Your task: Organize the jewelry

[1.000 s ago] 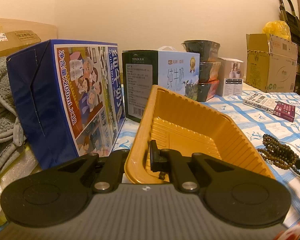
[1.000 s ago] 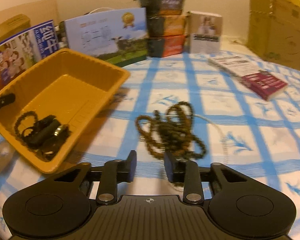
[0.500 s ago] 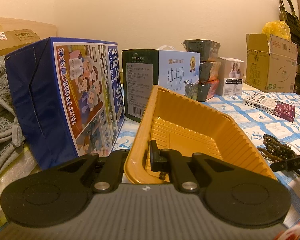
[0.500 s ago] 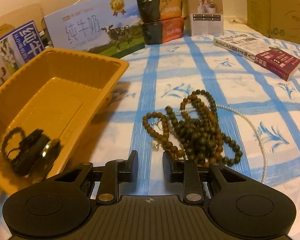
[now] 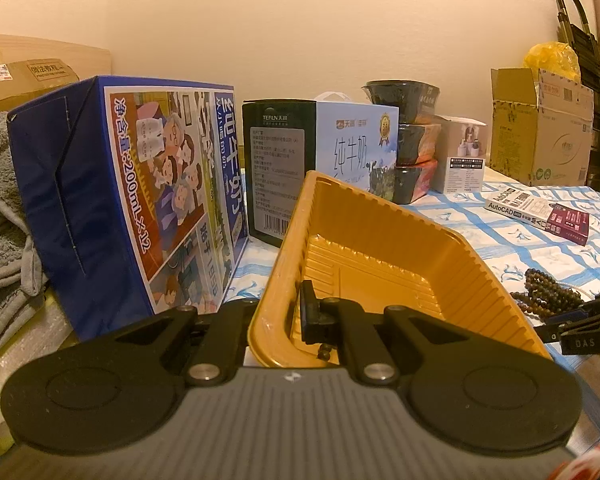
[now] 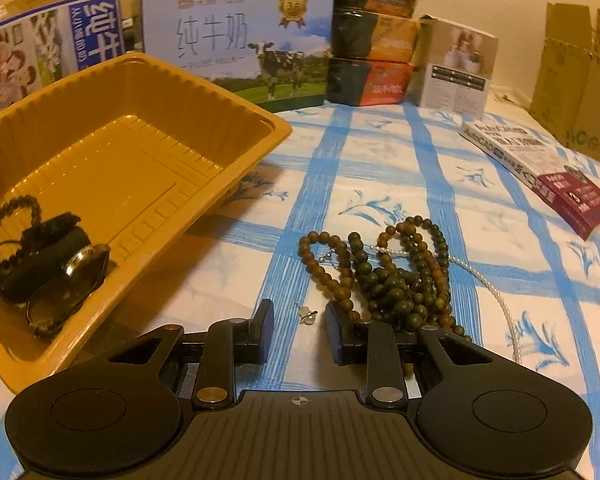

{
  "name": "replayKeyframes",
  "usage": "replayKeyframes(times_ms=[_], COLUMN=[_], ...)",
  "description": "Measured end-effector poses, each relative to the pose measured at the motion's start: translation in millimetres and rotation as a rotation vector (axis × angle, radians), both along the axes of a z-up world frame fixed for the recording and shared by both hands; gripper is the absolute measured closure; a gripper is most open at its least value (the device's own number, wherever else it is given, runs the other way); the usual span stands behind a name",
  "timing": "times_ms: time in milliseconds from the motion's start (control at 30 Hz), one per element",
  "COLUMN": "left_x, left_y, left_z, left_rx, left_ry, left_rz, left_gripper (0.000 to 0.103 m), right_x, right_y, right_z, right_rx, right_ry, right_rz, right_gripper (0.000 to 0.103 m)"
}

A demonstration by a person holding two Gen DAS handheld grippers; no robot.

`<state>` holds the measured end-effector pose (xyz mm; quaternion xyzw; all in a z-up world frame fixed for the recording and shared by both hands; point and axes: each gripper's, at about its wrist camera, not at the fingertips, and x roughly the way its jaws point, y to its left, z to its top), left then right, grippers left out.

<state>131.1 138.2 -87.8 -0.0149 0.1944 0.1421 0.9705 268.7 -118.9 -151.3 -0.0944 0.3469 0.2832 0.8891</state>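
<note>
A watch [image 6: 66, 280] is already laid in the yellow tray [image 6: 204, 92] pinched by the left claw [image 5: 278, 316], while beads [image 6: 384, 276] are still waited over by the spread right claw [image 6: 298, 330]

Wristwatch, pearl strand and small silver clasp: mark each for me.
Wristwatch [image 6: 66, 280], right wrist view, on its round glass face, inside the yellow tray.
Pearl strand [image 6: 500, 300], right wrist view, on its curve right of the bead pile.
Small silver clasp [image 6: 307, 315], right wrist view, on the metal piece between the open tongs.

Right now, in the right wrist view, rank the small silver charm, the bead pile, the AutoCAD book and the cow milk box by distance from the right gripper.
1. Small silver charm, between the right gripper fingers.
2. Bead pile, just ahead, right.
3. AutoCAD book, far right.
4. Cow milk box, at the back, left.
</note>
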Motion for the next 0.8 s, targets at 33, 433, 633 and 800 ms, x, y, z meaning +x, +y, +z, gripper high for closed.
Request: replayKeyframes(times_ms=[33,433,633,800], left_x=[0.2,0.5,0.5,0.7], left_y=[0.0,0.4,0.4,0.3], left_z=[0.0,0.7,0.7,1.3], left_rx=[0.000,-0.002,-0.002,-0.001], left_ry=[0.000,-0.001,-0.001,0.000], left_rz=[0.001,0.002,0.002,0.000], left_gripper=[0.095,0.095,0.095,0.095], right_x=[1.1,-14.9,-26.3,-29.6], right_y=[-0.9,-4.5,-4.1,9.9], right_z=[-0.2,12.8,44.9,65.0], right_rx=[0.002,0.015,0.148,0.282], right_ry=[0.000,-0.051,-0.052,0.011], right_rz=[0.007,0.014,0.019,0.065], right_gripper=[0.080,0.095,0.094,0.095])
